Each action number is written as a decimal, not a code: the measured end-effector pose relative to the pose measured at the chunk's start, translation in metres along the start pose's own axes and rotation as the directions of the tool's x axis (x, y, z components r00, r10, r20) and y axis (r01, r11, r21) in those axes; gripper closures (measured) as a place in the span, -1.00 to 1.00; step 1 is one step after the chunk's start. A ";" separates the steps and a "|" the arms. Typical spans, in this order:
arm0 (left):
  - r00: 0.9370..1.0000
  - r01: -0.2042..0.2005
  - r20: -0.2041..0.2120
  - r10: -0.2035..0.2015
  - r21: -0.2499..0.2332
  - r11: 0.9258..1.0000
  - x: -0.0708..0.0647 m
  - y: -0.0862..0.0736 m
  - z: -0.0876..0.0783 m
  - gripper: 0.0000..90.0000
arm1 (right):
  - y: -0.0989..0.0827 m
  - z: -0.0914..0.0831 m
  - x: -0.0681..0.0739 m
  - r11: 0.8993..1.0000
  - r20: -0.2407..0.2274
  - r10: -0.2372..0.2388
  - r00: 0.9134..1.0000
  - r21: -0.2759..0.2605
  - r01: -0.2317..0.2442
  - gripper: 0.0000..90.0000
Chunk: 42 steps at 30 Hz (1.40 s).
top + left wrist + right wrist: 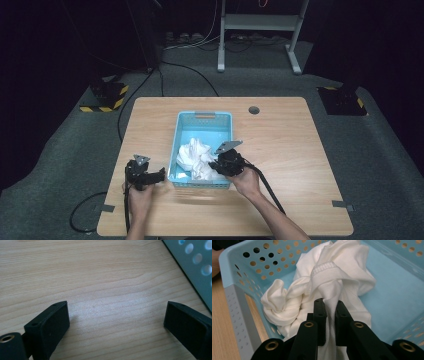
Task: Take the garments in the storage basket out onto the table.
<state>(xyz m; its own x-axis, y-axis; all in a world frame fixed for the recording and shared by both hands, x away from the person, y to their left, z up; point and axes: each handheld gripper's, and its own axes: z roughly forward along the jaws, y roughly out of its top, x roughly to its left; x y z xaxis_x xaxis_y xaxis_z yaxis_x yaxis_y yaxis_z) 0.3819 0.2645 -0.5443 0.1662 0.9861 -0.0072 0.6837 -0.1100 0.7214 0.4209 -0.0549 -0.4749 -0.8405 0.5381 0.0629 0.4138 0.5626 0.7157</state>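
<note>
A crumpled white cloth (196, 158) lies in the near half of a light blue perforated basket (223, 120) on the wooden table. My right gripper (216, 166) reaches over the basket's near right corner. In the right gripper view its two black jaws are pinched together on a hemmed fold of the white cloth (332, 277), so the right gripper (330, 305) is shut on it. My left gripper (161, 174) rests low over the table just left of the basket. Its jaws stand wide apart over bare wood, so the left gripper (117, 312) is open and holds nothing.
The table (290, 150) has a small round grommet (254, 110) at the back right. Cables trail from both grippers toward the near edge. The basket's grey-blue wall (197, 262) sits close to the left gripper's right jaw. Grey carpet and a metal stand (260, 30) lie beyond the table.
</note>
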 end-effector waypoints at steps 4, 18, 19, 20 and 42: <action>1.000 -0.001 0.000 0.001 -0.001 1.000 0.000 0.000 0.000 -0.86 | 0.001 -0.004 0.000 1.000 -0.007 0.009 1.000 -0.029 -0.009 0.84; 1.000 0.000 0.000 0.000 0.000 1.000 0.000 0.000 0.000 -0.86 | 0.005 -0.018 -0.004 0.993 -0.017 0.023 1.000 -0.117 -0.025 0.86; 1.000 0.000 0.000 0.000 0.000 1.000 0.000 0.000 0.000 -0.86 | 0.005 -0.019 -0.005 0.992 -0.019 0.027 0.999 -0.123 -0.030 0.86; 1.000 0.000 0.000 0.000 0.000 1.000 0.000 0.000 0.000 -0.86 | 0.005 -0.020 -0.006 0.991 -0.021 0.032 0.999 -0.127 -0.035 0.86; 1.000 -0.001 -0.001 0.001 0.000 1.000 0.000 0.000 0.000 -0.86 | 0.007 -0.039 -0.013 0.978 -0.024 0.047 0.999 -0.204 -0.051 0.87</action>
<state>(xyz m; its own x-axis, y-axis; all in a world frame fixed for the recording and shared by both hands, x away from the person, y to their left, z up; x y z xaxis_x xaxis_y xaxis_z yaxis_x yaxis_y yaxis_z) 0.3819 0.2645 -0.5443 0.1666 0.9860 -0.0060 0.6834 -0.1111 0.7216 0.4209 -0.0827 -0.4435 -0.8285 0.5484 0.1133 0.3759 0.3949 0.8383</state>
